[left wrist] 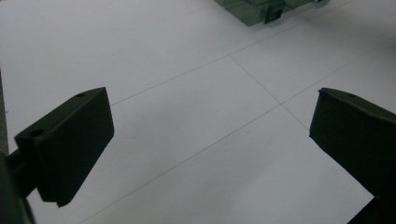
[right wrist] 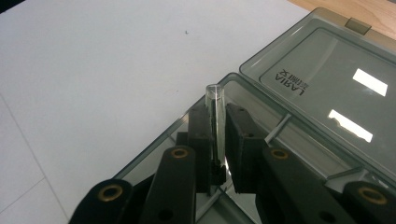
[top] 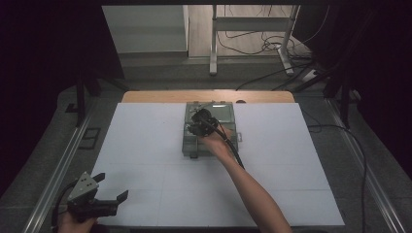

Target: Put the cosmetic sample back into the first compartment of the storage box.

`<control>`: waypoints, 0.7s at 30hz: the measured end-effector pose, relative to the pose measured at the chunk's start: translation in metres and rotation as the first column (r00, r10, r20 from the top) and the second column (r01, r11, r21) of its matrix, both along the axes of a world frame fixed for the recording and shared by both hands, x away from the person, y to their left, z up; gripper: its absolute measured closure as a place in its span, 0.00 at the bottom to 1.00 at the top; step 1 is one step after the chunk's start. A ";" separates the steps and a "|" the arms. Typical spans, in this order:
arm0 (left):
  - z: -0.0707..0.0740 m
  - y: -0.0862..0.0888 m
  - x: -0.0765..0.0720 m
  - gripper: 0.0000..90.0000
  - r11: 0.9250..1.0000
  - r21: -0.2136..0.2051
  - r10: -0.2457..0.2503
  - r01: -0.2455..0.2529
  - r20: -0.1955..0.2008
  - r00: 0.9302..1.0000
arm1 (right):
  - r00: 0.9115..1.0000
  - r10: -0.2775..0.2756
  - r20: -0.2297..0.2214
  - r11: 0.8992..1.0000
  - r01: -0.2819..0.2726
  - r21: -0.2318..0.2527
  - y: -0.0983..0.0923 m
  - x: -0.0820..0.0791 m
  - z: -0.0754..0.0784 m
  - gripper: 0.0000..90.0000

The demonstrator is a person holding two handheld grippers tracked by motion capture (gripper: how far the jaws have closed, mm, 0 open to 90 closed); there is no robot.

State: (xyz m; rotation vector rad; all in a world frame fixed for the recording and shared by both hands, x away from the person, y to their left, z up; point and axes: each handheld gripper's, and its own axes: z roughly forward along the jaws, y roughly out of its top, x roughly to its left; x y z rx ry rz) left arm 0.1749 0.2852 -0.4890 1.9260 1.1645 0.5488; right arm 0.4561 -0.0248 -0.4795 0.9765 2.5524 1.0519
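A smoky grey plastic case (top: 210,127) lies open at the middle back of the white sheet, its lid (right wrist: 322,84) folded back flat. My right gripper (top: 199,121) hovers over the case and is shut on a thin clear tube (right wrist: 215,126) that stands up between its jaws, open end on top. The tube's lower end is hidden between the pads. My left gripper (top: 111,189) rests at the near left corner of the sheet, open, with nothing between its jaws. A corner of the case (left wrist: 261,9) appears at the top of the left gripper view.
The white sheet (top: 145,155) covers most of the wooden table (top: 160,96). Metal rails (top: 63,160) run along both sides. Beyond the table stand a desk frame (top: 252,43) and loose cables on the floor.
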 end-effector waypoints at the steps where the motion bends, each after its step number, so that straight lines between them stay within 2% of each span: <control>1: 0.000 0.000 0.000 0.01 1.000 0.000 0.000 0.000 0.000 1.000 | 1.000 0.000 -0.001 1.000 0.000 -0.003 0.001 0.001 -0.001 0.89; 16: 0.000 0.000 0.000 0.01 1.000 -0.004 -0.002 0.002 -0.005 1.000 | 1.000 -0.016 -0.008 0.999 0.016 -0.029 0.010 0.012 -0.012 0.89; 21: 0.000 0.000 0.000 0.01 1.000 -0.004 -0.001 0.001 -0.005 1.000 | 1.000 -0.025 -0.002 0.999 0.025 -0.024 0.008 0.010 -0.011 0.84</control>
